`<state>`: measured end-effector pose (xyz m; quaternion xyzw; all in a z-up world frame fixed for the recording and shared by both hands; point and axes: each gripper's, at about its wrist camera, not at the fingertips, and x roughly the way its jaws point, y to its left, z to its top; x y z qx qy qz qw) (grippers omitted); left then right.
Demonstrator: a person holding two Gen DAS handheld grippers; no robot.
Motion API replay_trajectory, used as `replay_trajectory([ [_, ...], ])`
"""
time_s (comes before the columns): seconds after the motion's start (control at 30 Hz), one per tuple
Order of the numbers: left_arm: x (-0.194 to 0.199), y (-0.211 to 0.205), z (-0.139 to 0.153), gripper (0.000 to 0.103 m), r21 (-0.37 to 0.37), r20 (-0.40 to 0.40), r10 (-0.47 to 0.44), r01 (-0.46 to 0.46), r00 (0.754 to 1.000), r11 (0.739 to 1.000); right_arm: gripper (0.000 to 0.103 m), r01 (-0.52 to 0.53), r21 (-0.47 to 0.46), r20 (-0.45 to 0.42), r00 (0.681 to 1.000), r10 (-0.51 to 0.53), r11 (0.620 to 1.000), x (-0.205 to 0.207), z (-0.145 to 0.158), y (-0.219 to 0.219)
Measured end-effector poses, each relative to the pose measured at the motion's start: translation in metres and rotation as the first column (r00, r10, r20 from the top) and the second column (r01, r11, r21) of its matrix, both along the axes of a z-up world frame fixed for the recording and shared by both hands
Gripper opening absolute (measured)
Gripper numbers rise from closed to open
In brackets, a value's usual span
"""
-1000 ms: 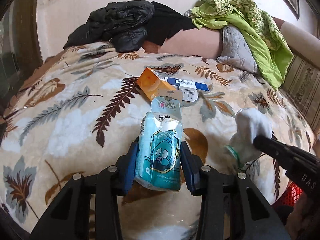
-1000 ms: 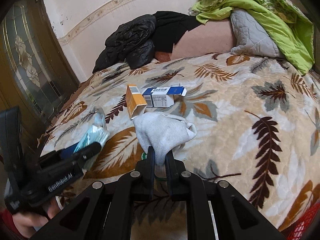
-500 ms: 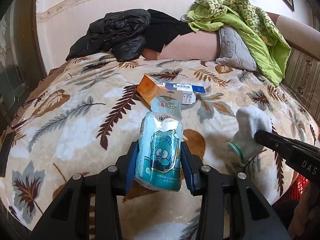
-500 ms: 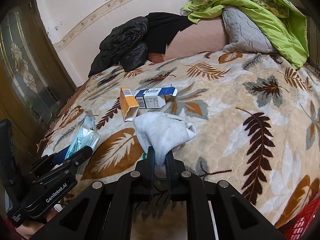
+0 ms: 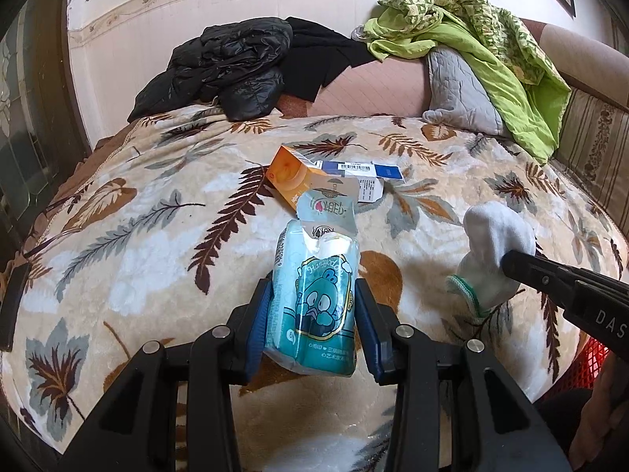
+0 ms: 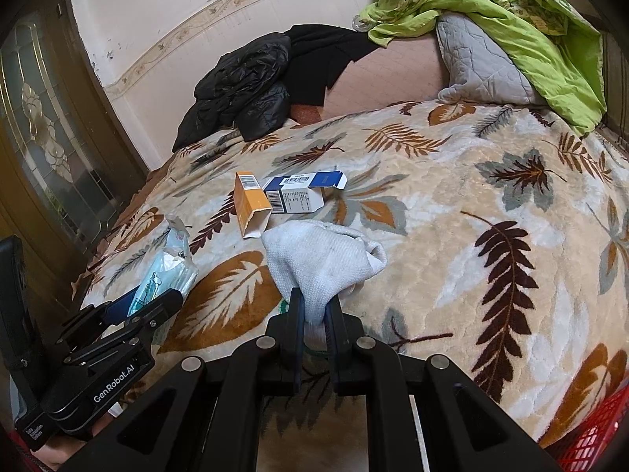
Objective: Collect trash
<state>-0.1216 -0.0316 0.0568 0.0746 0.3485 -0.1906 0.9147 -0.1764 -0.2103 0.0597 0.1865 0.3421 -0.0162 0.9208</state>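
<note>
Leaf-print bedspread (image 5: 118, 275); torn teal tissue pack (image 5: 314, 310)

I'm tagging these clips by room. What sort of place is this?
Most likely a bedroom: a bed under a leaf-print blanket, a grey quilted pillow beneath green bedding, and a black jacket dumped at the head.

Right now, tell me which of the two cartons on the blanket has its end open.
The orange carton: its near end gapes open, showing a white inside. The blue and white carton beside it looks closed.
</note>
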Motion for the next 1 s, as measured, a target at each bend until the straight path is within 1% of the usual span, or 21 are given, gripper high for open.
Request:
replay_trajectory([
  [0.7, -0.001, -0.002, 0.000, 0.040, 0.000, -0.002, 0.000, 0.000, 1.000, 1.000, 0.011, -0.001, 0.005, 0.001, 1.000, 0.001, 1.000, 0.000, 0.000, 0.000],
  [0.9, -0.006, -0.006, -0.002, 0.040, -0.036, -0.034, -0.048, 0.047, 0.998, 0.998, 0.011, -0.002, 0.031, -0.001, 1.000, 0.002, 1.000, -0.009, 0.001, 0.001],
  [1.0, -0.009, -0.010, 0.002, 0.040, -0.046, -0.038, -0.075, 0.073, 0.996, 0.996, 0.011, 0.016, 0.053, 0.001, 1.000, -0.016, 0.998, -0.019, 0.004, -0.005],
])
